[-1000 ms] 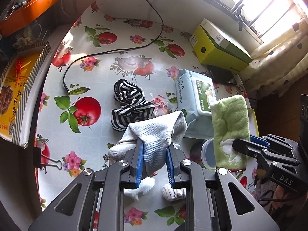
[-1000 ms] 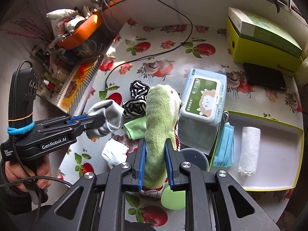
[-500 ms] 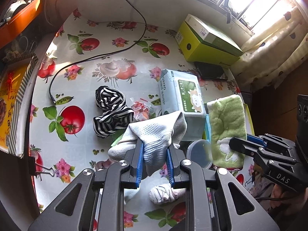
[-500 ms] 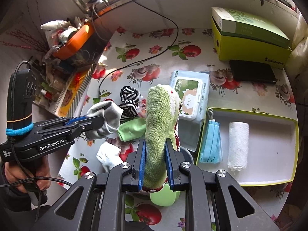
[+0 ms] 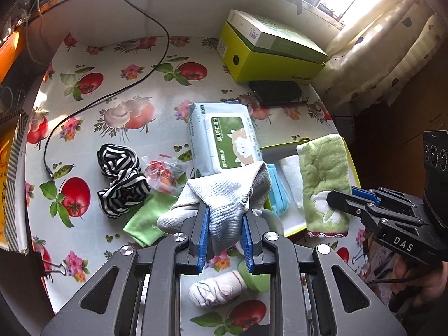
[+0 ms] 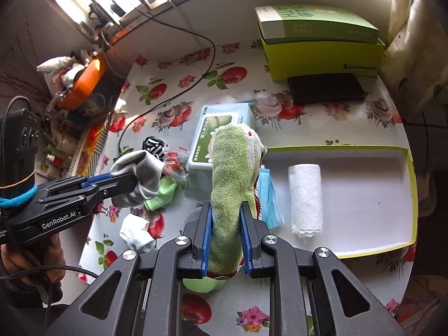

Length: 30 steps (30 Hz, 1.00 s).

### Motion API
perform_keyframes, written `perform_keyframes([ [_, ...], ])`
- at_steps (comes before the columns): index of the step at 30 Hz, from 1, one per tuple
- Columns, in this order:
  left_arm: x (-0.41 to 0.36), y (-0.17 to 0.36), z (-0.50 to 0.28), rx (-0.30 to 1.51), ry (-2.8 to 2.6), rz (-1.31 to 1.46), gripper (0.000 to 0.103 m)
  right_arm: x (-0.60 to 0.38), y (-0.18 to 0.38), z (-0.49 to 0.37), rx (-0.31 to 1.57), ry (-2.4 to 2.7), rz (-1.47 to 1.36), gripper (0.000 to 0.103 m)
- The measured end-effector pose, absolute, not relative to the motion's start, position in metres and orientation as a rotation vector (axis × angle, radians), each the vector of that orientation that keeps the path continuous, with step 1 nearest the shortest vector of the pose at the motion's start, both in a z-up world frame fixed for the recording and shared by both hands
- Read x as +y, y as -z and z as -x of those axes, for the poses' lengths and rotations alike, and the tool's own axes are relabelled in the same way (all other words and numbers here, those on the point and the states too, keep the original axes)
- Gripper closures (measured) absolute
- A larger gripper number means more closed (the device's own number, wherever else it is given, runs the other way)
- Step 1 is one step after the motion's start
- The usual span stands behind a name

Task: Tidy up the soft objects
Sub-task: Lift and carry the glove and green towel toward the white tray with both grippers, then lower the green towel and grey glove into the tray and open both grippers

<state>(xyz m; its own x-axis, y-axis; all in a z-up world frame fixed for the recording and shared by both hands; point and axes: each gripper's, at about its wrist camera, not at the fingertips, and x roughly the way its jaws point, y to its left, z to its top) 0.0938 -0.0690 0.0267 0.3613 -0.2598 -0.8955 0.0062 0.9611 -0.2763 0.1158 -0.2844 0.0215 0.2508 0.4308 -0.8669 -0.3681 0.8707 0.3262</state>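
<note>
Right now I am holding one soft thing in each hand, both lifted off the bench. My left fingers [image 5: 225, 235] are clamping a grey sock [image 5: 226, 196], which is bunching up between the blue pads and drooping over them. My right fingers [image 6: 225, 240] are pinching a green towel [image 6: 232, 179], which is standing up between the pads like a tall fold.

Just beyond the towel, a shallow yellow-rimmed tray [image 6: 364, 168] is lying on the bench, already holding a blue face mask [image 6: 270, 196] and a rolled white cloth [image 6: 305, 196]. I judge I am in the carrying step, bringing both pieces toward that tray.

Next, the towel needs to travel over the bare part of the tray and go low before I let go; the sock should follow beside it, so the two grippers are not crossing.

Still waiting on the flowered bench [image 5: 117, 128] are a striped black-and-white cloth [image 5: 120, 179], a light green cloth [image 5: 145, 218] and a rolled white sock [image 5: 217, 291]. A wet-wipes pack [image 5: 224, 140] is lying beside the tray.
</note>
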Motion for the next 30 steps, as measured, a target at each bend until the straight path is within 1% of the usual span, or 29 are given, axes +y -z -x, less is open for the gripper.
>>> perform_keyframes([
  [16, -0.125, -0.017, -0.127, 1.228, 0.263, 0.170, 0.081, -0.361, -0.001, -0.136, 1.213, -0.368, -0.105, 0.085],
  [30, -0.153, -0.009, -0.144, 1.253, 0.302, 0.144, 0.081, -0.398, 0.041, -0.170, 1.288, -0.268, 0.043, 0.085],
])
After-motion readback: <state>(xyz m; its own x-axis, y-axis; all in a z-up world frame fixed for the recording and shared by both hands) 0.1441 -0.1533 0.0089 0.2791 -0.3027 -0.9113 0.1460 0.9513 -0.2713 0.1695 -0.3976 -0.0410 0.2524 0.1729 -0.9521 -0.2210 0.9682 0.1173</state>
